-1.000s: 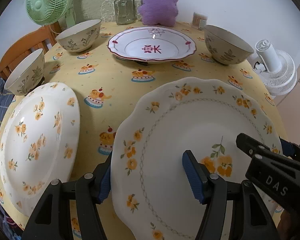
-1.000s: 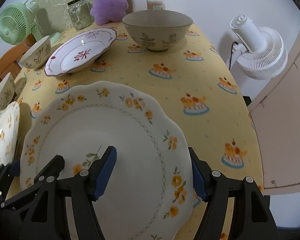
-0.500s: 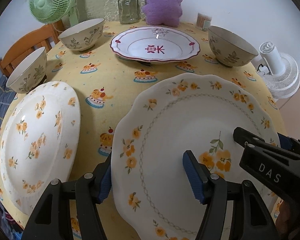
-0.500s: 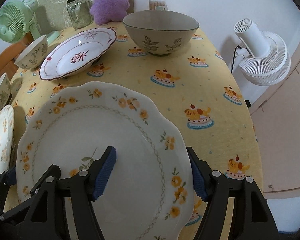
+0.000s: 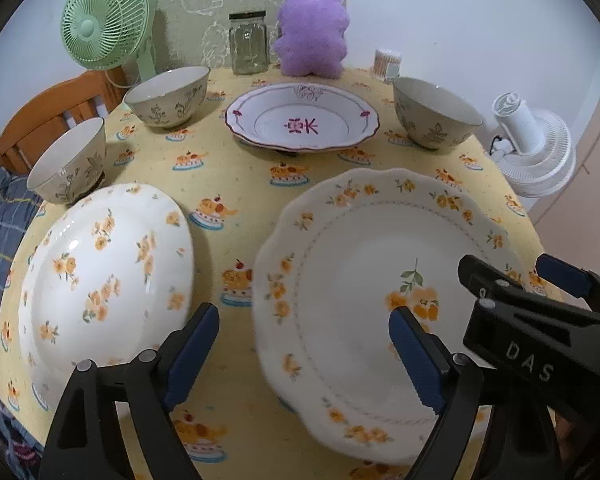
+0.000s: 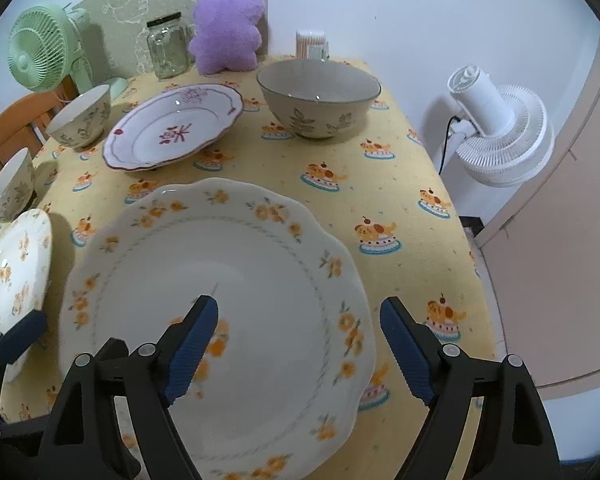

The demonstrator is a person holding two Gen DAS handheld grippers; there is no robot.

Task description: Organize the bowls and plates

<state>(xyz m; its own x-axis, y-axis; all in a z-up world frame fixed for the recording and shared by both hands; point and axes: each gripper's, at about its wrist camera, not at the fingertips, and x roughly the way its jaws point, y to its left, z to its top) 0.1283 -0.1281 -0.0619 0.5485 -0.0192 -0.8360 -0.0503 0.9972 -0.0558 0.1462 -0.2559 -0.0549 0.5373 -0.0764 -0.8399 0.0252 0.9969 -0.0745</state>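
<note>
Three leaf-patterned bowls (image 5: 168, 96) and a glass jar (image 5: 249, 43) are seen empty. The scalloped plate (image 5: 380, 256) lies on the table (image 5: 244, 168), straddled at opposite rims by both grippers' wide-spread fingers, left gripper (image 5: 304, 352), right gripper (image 6: 296, 348), nothing gripped. A second floral plate (image 5: 104, 276) lies beside it; white wall behind.

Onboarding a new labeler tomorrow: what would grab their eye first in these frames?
The big scalloped plate with orange flowers fills the near foreground, and both open grippers, left gripper and right gripper, straddle its near rim. Next, the purple plush at the table's far edge, and the red-trimmed plate just in front of it.
</note>
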